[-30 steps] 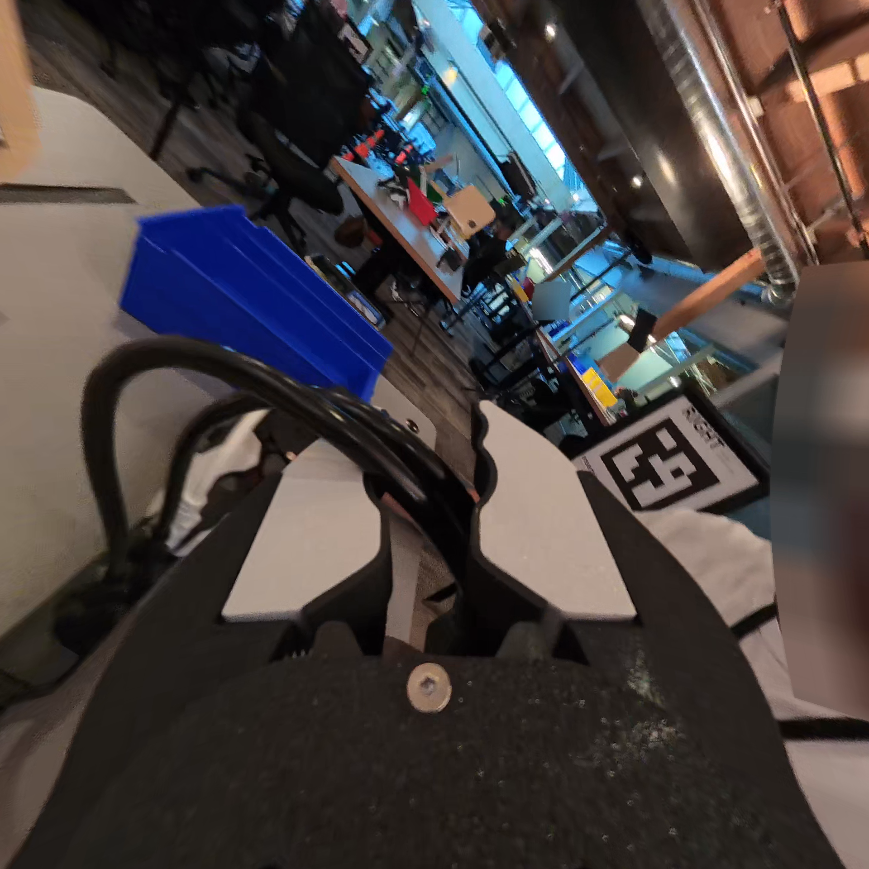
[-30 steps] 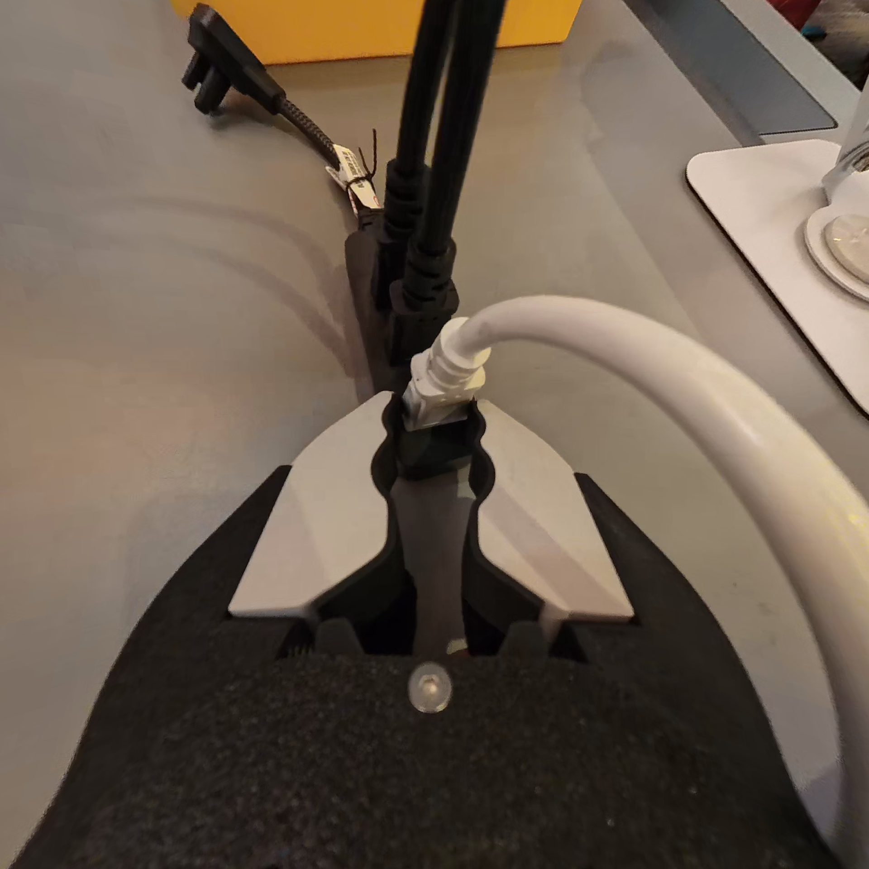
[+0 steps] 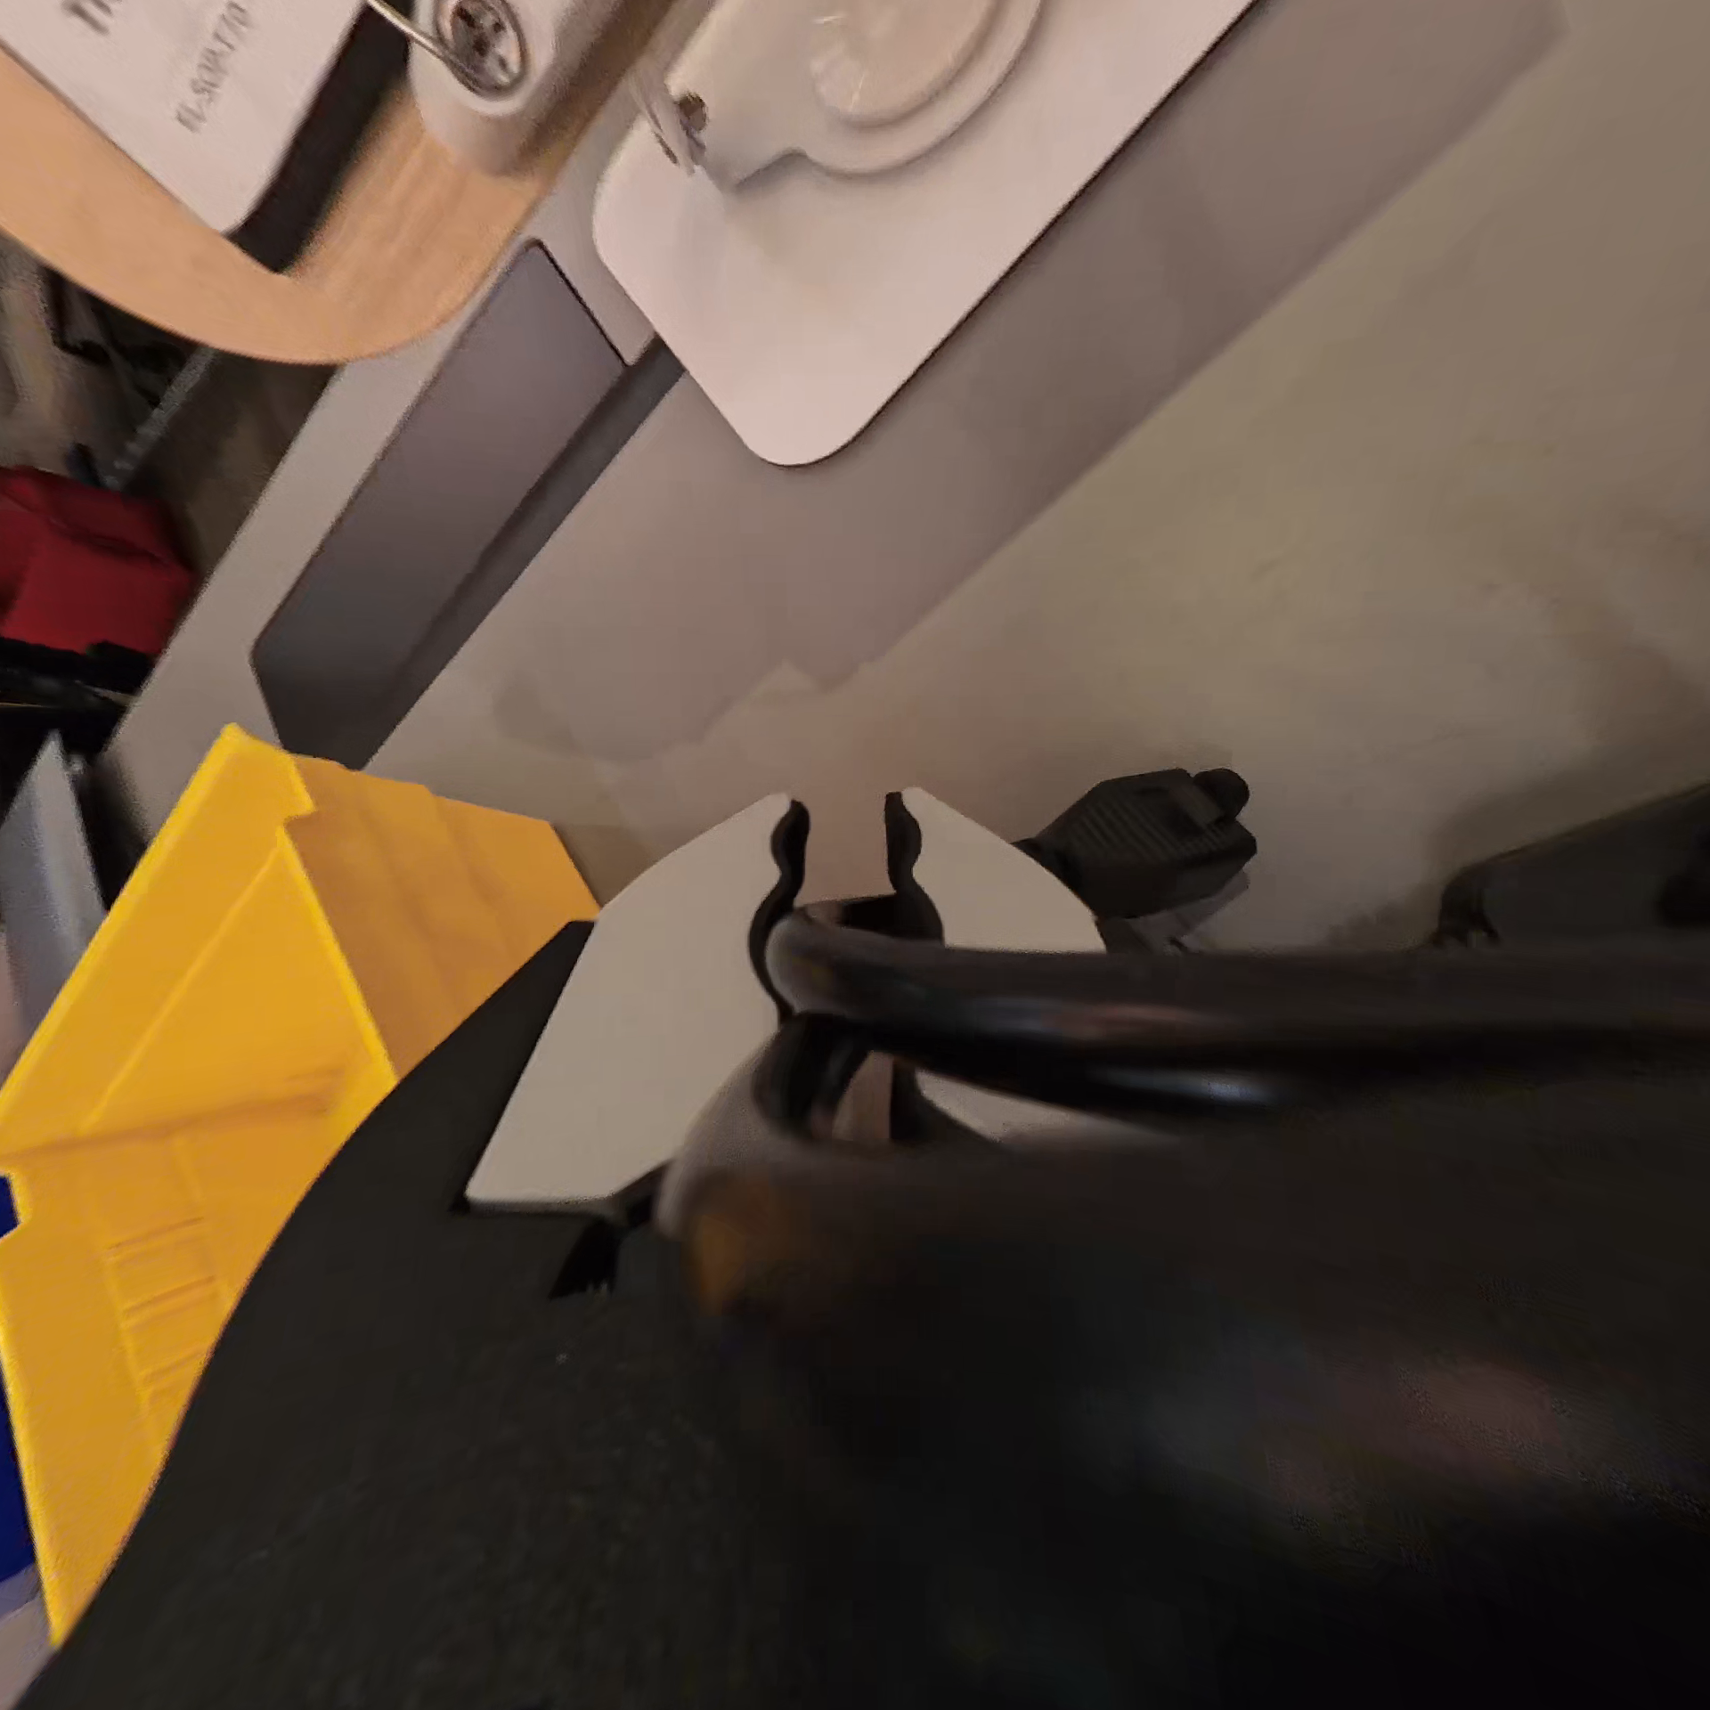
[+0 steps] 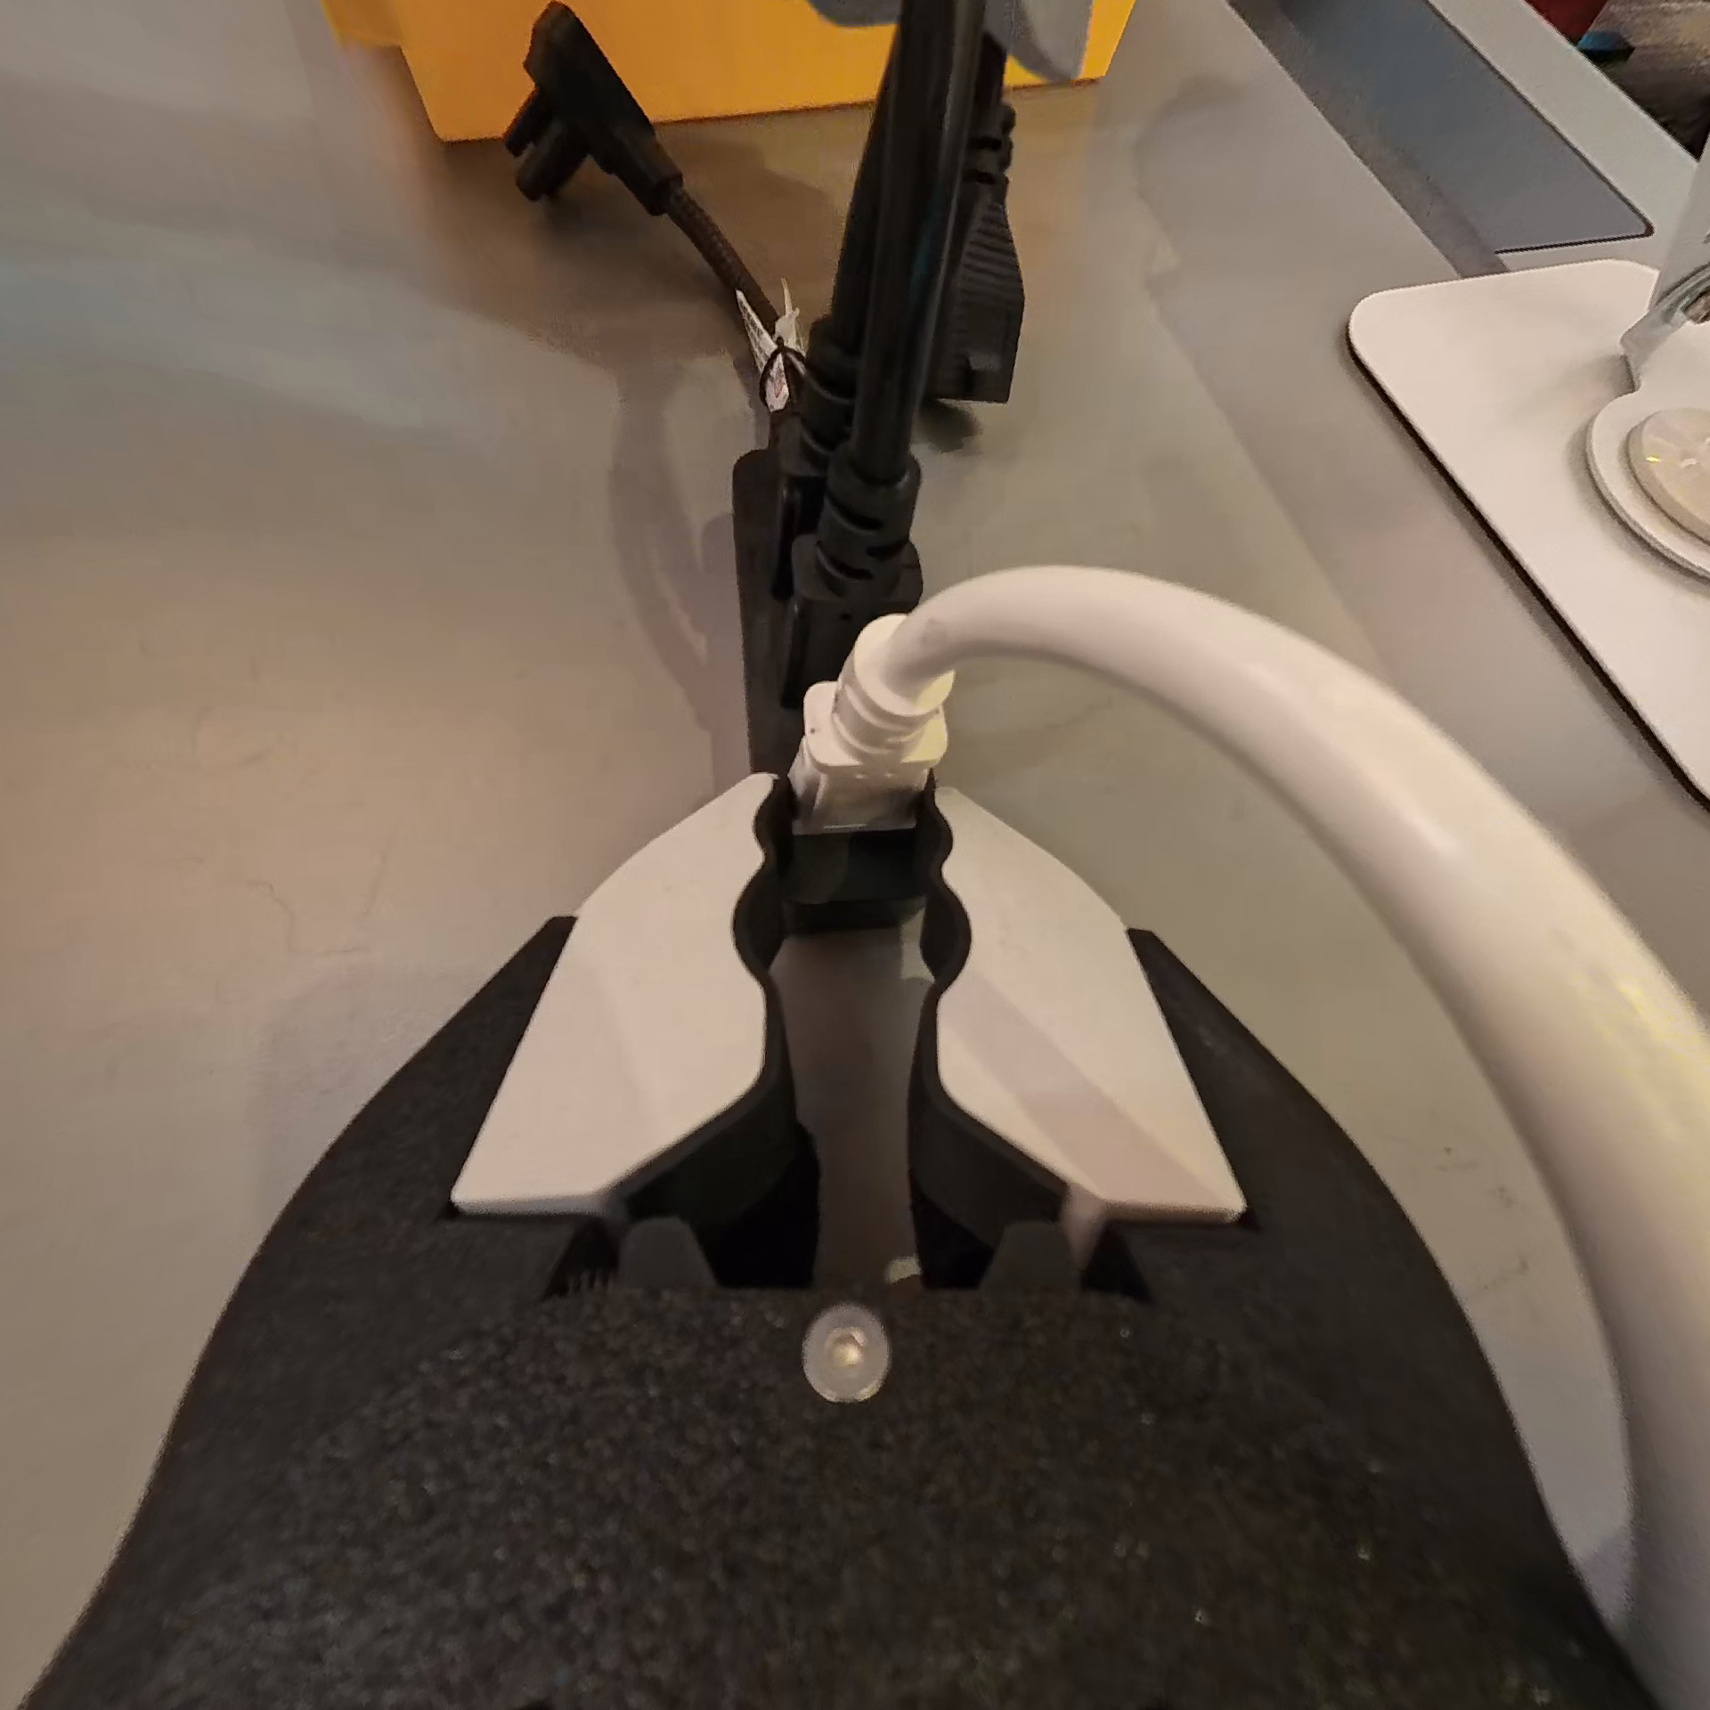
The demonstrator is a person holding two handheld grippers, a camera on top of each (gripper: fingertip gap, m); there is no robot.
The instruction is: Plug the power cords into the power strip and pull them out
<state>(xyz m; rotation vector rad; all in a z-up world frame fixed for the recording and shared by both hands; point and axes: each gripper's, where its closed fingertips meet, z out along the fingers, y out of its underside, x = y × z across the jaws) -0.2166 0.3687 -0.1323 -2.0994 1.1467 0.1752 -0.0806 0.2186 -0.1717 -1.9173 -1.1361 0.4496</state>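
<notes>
In the right wrist view my right gripper (image 4: pixel 851 793) is shut on the near end of the black power strip (image 4: pixel 763 592), which lies on the grey table. A white plug (image 4: pixel 870 731) with a thick white cord (image 4: pixel 1295 740) sits in the nearest socket. Two black cords (image 4: pixel 879 278) are plugged in behind it. My left gripper (image 3: pixel 842 814) is shut on a black power cord (image 3: pixel 1203 1009), which crosses between its fingers. That cord's loose black plug (image 3: pixel 1147 833) hangs just past the right finger. It also shows above the strip in the right wrist view (image 4: pixel 985 278).
A yellow bin (image 4: pixel 740 55) stands behind the strip and also shows in the left wrist view (image 3: pixel 231 1018). The strip's own plug (image 4: pixel 564 111) on a braided cord lies beside it. A white base plate (image 4: pixel 1480 416) with a metal stand sits at the right. The tips of one gripper are about 20 cm away from the tips of the other. About 20 cm separates my left fingertips from the white base plate (image 4: pixel 1480 416).
My left gripper has swung from facing the room to facing down at the table near the yellow bin, carrying the black cord. The loose plug now hangs over the strip. The right gripper holds still.
</notes>
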